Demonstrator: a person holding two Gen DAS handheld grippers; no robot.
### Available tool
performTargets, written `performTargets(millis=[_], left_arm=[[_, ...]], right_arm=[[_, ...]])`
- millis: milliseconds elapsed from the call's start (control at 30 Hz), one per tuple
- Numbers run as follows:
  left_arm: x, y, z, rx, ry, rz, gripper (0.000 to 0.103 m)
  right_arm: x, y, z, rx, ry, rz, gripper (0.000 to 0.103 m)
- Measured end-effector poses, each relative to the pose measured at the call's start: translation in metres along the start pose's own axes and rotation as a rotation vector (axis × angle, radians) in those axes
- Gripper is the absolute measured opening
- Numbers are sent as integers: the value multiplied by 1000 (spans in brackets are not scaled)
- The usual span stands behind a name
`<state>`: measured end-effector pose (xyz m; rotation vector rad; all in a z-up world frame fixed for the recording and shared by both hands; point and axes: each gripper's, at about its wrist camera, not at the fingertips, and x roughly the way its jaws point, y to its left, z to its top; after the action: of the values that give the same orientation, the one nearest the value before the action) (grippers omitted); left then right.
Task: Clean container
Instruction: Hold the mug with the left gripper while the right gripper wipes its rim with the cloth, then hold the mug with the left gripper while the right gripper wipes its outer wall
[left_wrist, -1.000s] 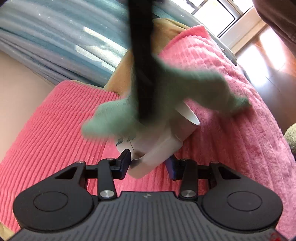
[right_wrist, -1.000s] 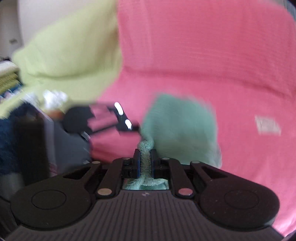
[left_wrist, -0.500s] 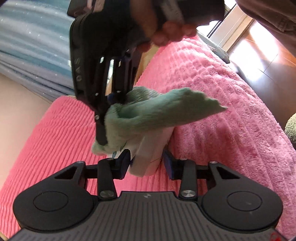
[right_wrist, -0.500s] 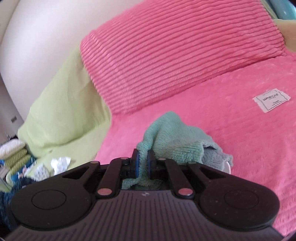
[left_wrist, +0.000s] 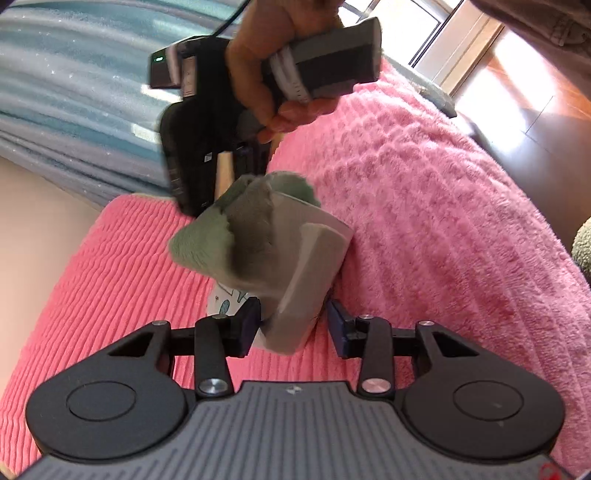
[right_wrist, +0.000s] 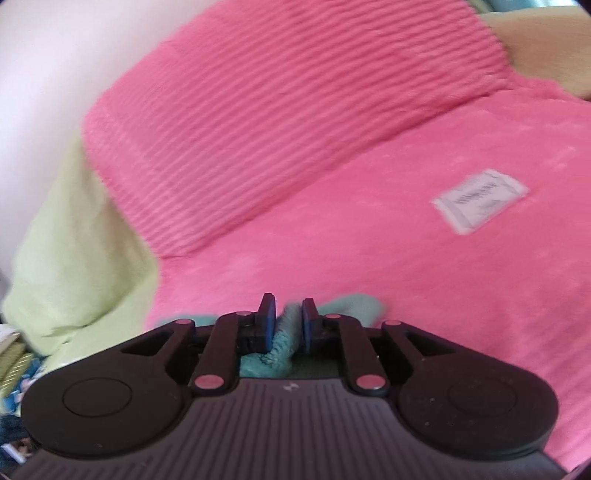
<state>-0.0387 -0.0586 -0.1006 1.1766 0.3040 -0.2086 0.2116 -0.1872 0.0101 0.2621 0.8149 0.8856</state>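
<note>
A white container (left_wrist: 314, 266) with a small printed pattern lies tilted between the fingers of my left gripper (left_wrist: 293, 326), which is shut on its lower end. A green cloth (left_wrist: 240, 236) is draped over the container's upper side and mouth. Above it a hand (left_wrist: 266, 74) holds my right gripper (left_wrist: 251, 162), pointing down at the cloth's top. In the right wrist view the right gripper (right_wrist: 289, 314) has a strip of the green cloth (right_wrist: 286, 339) between its blue pads, and the container is hidden below.
A fluffy pink blanket (left_wrist: 424, 221) covers the bed, with a ribbed pink pillow (right_wrist: 295, 110) and a white label (right_wrist: 480, 201) on it. Blue curtains (left_wrist: 74, 92) hang at the back left. A lime green cover (right_wrist: 74, 258) lies beside the pillow. Wooden floor (left_wrist: 535, 92) shows at right.
The right gripper has swung up over the container and laid the cloth across it. Its jaws stand slightly wider than half a second ago. The left gripper holds the container steady.
</note>
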Motion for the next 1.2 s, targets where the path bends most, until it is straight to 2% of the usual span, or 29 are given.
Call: performTargets(millis=[100, 167, 233, 367, 433, 533, 633, 700, 800, 867, 900, 967, 1067, 1133, 1167, 1200], left_arm=[[16, 8, -4, -31, 60, 27, 46], [24, 18, -11, -71, 100, 13, 46], [25, 25, -17, -113, 118, -8, 48], [14, 29, -21, -127, 119, -6, 48], [7, 29, -22, -111, 109, 2, 48], [-7, 28, -21, -64, 75, 19, 49], [-13, 26, -17, -41, 38, 19, 50], [-14, 23, -15, -41, 15, -7, 50], [-18, 15, -14, -3, 0, -29, 52], [-19, 13, -14, -1, -3, -40, 52], [-19, 13, -14, -3, -7, -41, 52], [-19, 14, -13, -11, -18, -36, 52], [-21, 15, -10, -18, -39, -46, 52], [-21, 13, -10, -14, -44, -54, 52], [-20, 13, -10, -20, -43, -62, 52], [-19, 14, -10, -26, -39, -71, 52]], right_arm=[[5, -21, -9, 70, 28, -85, 2], [-3, -25, -16, 126, -6, -73, 2], [-19, -17, -17, 105, -68, -61, 2], [-60, 25, -15, -46, -164, 88, 1], [-69, 48, -17, -142, -132, 139, 1], [-72, 70, -24, -230, -60, 67, 4], [-73, 61, -26, -111, -33, -30, 9], [-71, 62, -27, -101, -32, -104, 18], [-68, 70, -21, -124, -69, -185, 18], [-68, 72, -12, -100, -89, -194, 21], [-65, 71, -7, -76, -80, -189, 26], [-55, 73, -2, -68, -17, -206, 28], [-35, 76, -4, -103, 76, -251, 28], [-34, 70, -8, -78, 77, -236, 27], [-35, 64, -8, -59, 70, -216, 11], [-34, 59, -10, -52, 75, -204, 7]])
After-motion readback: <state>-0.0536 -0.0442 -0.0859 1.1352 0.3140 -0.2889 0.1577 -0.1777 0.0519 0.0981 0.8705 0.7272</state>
